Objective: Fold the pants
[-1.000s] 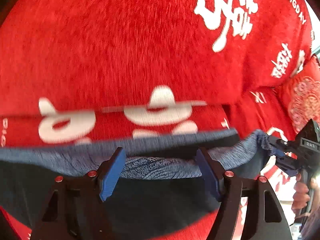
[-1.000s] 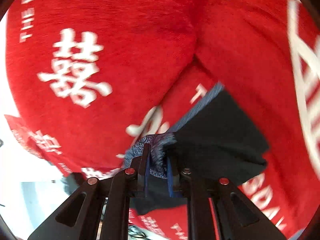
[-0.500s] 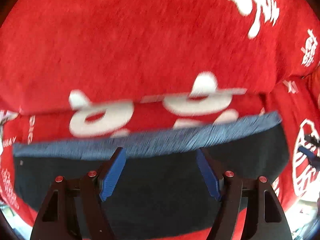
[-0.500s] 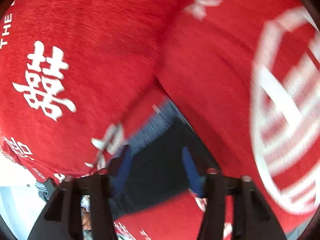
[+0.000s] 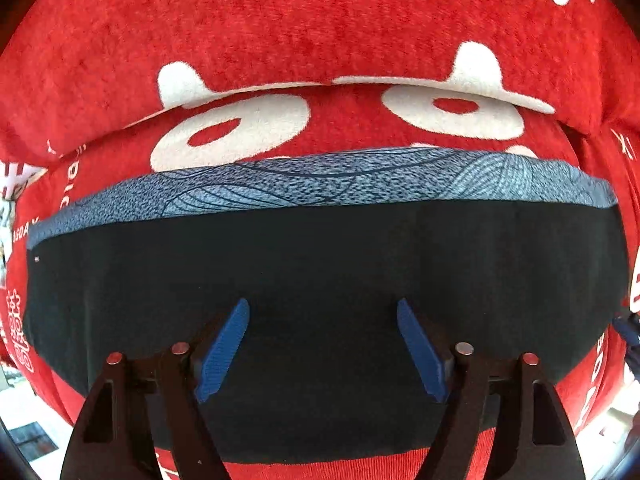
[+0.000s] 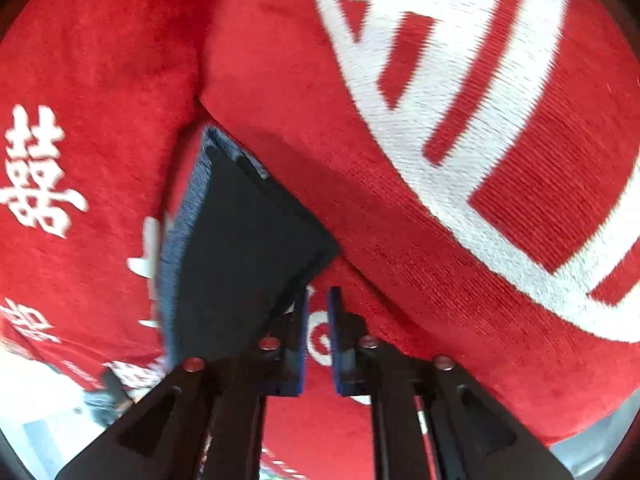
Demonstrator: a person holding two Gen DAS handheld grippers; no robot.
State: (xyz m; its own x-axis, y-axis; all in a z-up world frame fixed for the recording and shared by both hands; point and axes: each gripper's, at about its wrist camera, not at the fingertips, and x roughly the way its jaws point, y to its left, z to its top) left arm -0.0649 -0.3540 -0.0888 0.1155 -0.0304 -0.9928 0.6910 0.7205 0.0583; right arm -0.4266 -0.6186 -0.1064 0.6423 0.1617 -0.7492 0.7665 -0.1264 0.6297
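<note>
The pants [image 5: 320, 280] lie folded flat on the red seat: black cloth with a blue-grey patterned waistband [image 5: 320, 184] along the far edge. My left gripper [image 5: 323, 312] is open and empty, its blue pads over the black cloth. In the right wrist view the folded pants [image 6: 240, 240] lie to the left of my right gripper [image 6: 318, 300]. Its blue pads stand almost together with a narrow gap and nothing between them, just off the pants' right edge.
Red plush cushions with white characters [image 5: 280, 20] rise behind the seat. A large red cushion with white bands [image 6: 460, 140] leans close on the right. A pale floor [image 6: 40, 420] shows at the lower left.
My right gripper let go of the waistband corner, drew off to the right and closed again to a narrow gap. The pants dropped flat. My left gripper stayed open and moved closer over the cloth.
</note>
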